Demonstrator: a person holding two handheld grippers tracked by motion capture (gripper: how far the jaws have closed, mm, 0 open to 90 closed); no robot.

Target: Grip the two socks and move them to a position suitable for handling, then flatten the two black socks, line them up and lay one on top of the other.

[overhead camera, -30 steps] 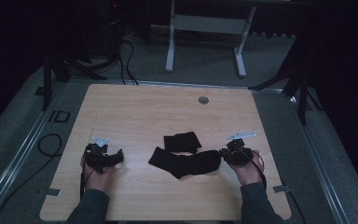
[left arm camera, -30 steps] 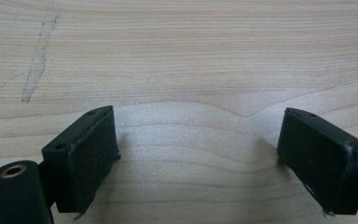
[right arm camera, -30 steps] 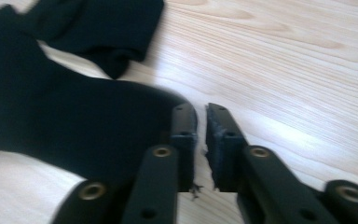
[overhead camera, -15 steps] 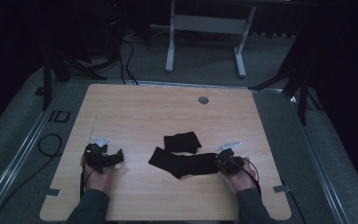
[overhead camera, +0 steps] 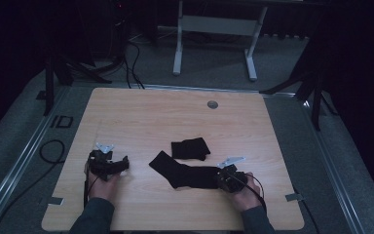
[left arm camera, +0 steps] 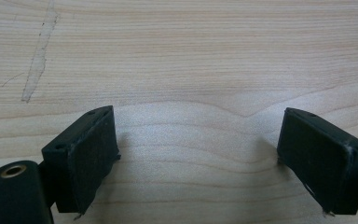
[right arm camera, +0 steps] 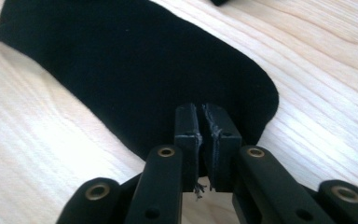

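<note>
Nearest, at the table's front edge: R gripper [overhead camera: 222, 178] has its jaws pinched together on the near-right end of the long black sock [overhead camera: 187, 173]; in the right gripper view the pads meet on the fabric edge [right arm camera: 200, 140]. L gripper [overhead camera: 121, 164] sits w/ jaws spread wide, nothing between them, bare wood table [left arm camera: 177, 70] under it. The sock's long axis runs from the R gripper left and slightly away, its free end pointing toward the L gripper, near but apart. So L is the closer hand for that end. Just beyond lies a second, folded black sock [overhead camera: 190, 148], beside the long one; touching or not, can't tell.
</note>
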